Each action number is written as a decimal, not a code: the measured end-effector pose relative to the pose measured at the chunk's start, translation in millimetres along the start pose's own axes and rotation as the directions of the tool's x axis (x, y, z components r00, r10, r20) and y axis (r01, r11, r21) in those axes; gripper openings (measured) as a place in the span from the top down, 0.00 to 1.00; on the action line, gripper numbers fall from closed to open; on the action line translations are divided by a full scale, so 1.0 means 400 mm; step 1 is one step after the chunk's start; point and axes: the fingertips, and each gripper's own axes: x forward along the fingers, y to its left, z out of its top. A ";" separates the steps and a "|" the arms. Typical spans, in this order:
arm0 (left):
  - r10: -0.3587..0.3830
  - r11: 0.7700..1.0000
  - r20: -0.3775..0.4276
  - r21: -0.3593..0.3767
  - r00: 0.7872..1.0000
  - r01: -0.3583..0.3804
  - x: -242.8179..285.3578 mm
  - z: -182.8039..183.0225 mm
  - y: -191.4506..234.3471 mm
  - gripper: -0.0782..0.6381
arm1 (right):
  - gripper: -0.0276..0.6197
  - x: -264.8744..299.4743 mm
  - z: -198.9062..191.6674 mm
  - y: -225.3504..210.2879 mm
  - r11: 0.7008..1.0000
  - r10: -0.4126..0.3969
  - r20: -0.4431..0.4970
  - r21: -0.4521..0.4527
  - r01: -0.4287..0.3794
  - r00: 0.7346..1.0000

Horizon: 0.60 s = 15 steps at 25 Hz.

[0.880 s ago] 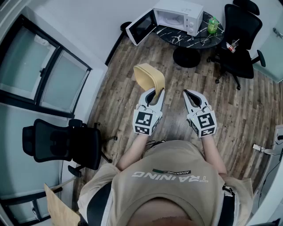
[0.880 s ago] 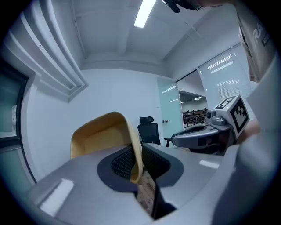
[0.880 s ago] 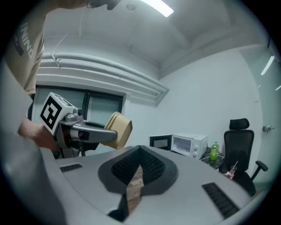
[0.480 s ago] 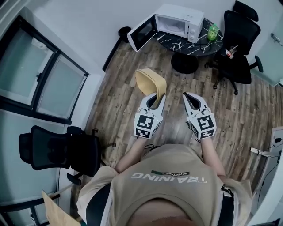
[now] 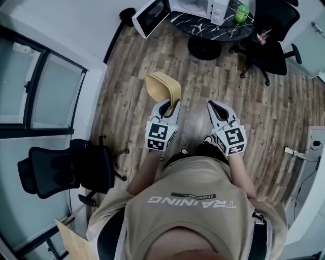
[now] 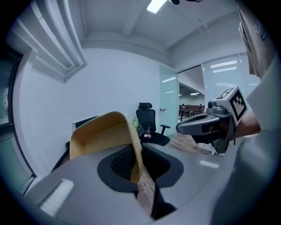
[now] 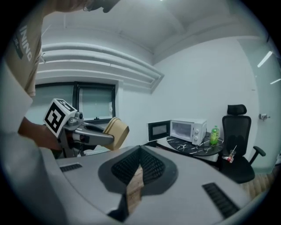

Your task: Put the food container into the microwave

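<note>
You are in an office: black swivel chairs (image 5: pixel 66 170), glass partition walls (image 5: pixel 51 94), and a microwave (image 5: pixel 203 6) on a round dark table (image 5: pixel 213 31).

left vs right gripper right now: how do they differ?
The left gripper has its jaws shut on the wall of the tan food container; the right gripper has its jaws together on nothing. The left gripper carries the container out in front of it; the right gripper carries no load. Shared: both are held side by side, pointing forward toward the microwave, whose door is open.
</note>
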 end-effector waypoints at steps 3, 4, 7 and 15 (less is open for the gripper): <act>0.016 1.000 -0.017 0.020 1.000 -0.016 0.043 -0.001 0.029 0.82 | 0.94 0.032 -0.018 -0.044 1.000 -0.001 -0.008 0.007 0.001 1.000; 0.025 0.999 -0.022 0.021 0.999 -0.025 0.059 -0.001 0.036 0.82 | 0.94 0.045 -0.024 -0.060 1.000 0.006 -0.006 0.011 -0.006 1.000; 0.055 0.998 -0.050 0.026 0.997 -0.054 0.103 0.001 0.046 0.82 | 0.94 0.081 -0.036 -0.108 0.999 0.040 0.002 0.034 -0.040 0.999; 0.101 0.994 -0.062 0.057 0.993 -0.098 0.283 0.115 0.040 0.82 | 0.94 0.192 0.054 -0.290 0.989 0.148 0.075 0.019 -0.150 0.986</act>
